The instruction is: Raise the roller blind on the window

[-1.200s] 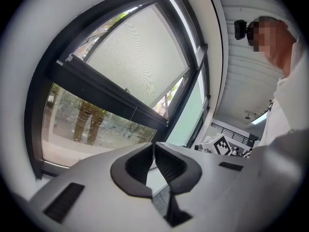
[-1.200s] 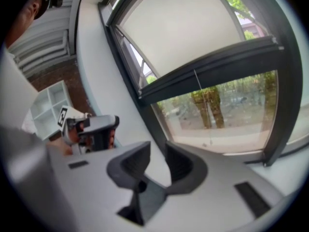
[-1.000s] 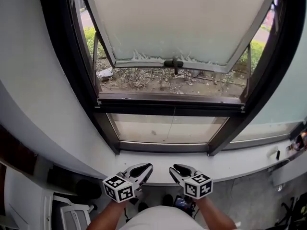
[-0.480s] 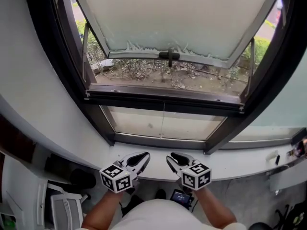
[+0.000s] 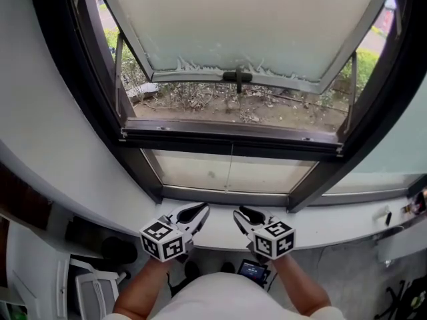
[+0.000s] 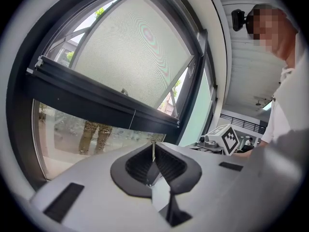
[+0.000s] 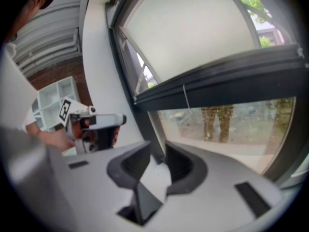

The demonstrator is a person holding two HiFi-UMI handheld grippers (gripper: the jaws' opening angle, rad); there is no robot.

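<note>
Roller blind [image 5: 253,25] hangs lowered, its width spanning horizontally; left hand-held gripper [image 5: 203,208] closed, right hand-held gripper [image 5: 237,211] slightly parted.

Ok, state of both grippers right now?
Left gripper: shut, empty.
Right gripper: open, nothing between its jaws.

Daylit window, shaded room, heavy fisheye.
Bright daylight comes in through the window [image 5: 233,105]. The roller blind [image 5: 247,25] glows an even pale white and shows coloured moiré rings in the left gripper view. The dark frame [image 5: 227,145] and the wall [image 5: 53,112] sit in soft shade without hard shadows. Both gripper views bend straight lines strongly and fall to black at the corners. The right gripper view is softer, and its near foreground is blurred.
</note>
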